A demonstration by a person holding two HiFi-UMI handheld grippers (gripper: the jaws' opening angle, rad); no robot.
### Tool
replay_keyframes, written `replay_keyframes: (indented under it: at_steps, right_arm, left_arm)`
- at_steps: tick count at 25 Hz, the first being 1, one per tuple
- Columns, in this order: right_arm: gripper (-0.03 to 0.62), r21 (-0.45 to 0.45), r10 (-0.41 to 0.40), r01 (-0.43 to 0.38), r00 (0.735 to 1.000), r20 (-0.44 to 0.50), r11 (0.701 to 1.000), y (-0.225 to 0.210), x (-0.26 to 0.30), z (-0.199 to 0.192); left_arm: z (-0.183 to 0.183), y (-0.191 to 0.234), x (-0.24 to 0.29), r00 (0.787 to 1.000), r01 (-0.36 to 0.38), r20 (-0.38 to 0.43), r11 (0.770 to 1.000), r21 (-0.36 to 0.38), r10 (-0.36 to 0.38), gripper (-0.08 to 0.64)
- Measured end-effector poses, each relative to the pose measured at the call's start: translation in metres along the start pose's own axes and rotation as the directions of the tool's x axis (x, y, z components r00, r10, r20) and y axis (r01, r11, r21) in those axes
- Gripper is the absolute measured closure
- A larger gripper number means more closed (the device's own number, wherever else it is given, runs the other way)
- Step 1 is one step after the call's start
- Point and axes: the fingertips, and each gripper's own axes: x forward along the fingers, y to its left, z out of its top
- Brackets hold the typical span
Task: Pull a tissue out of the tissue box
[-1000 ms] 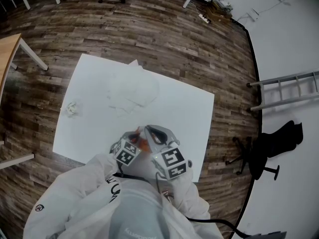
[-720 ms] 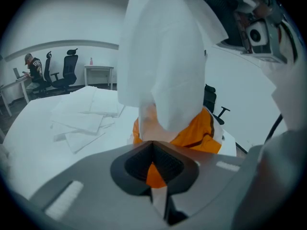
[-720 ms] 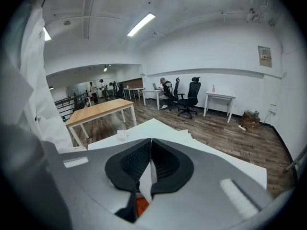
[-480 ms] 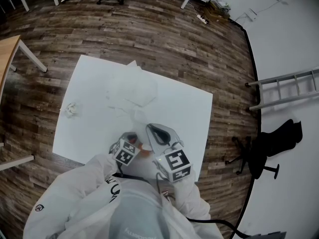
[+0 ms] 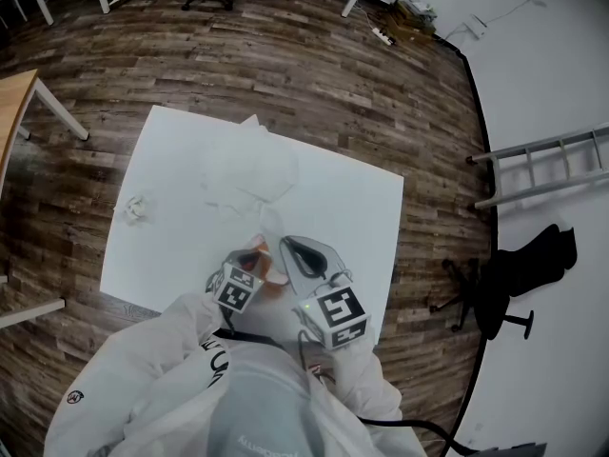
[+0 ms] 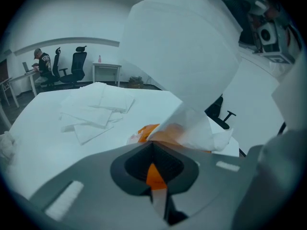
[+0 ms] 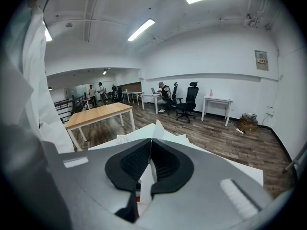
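Up a touch goes my right gripper (image 7: 151, 142), jaws clenched on the tissue (image 6: 184, 61) now stretched tall above the tissue box (image 6: 145, 132). Left gripper (image 6: 153, 147) is clamped on the box's near edge.

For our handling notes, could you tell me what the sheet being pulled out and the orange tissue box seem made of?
The sheet looks like thin, matte white paper tissue: it drapes and creases softly. The tissue box seems a soft orange wrap, perhaps plastic film; too little shows to be sure.
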Motion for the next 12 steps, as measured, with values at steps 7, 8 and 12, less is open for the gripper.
replay_keyframes:
  at_steps: [7, 8, 12]
  right_arm:
    - [0.586, 0.011, 0.004, -0.004, 1.0, 0.006, 1.0, 0.001, 0.0, -0.002]
    - [0.586, 0.012, 0.005, -0.006, 1.0, 0.008, 1.0, 0.001, 0.0, -0.001]
    - [0.586, 0.005, 0.006, -0.006, 1.0, 0.018, 1.0, 0.003, -0.002, 0.001]
  left_arm:
    - [-0.002, 0.016, -0.005, 0.999, -0.052, 0.003, 0.997, -0.055, 0.052, 0.56]
    - [-0.001, 0.017, -0.007, 0.998, -0.058, 0.002, 0.997, -0.06, 0.058, 0.56]
    - [0.006, 0.02, -0.015, 0.996, -0.08, 0.034, 0.995, -0.056, 0.082, 0.56]
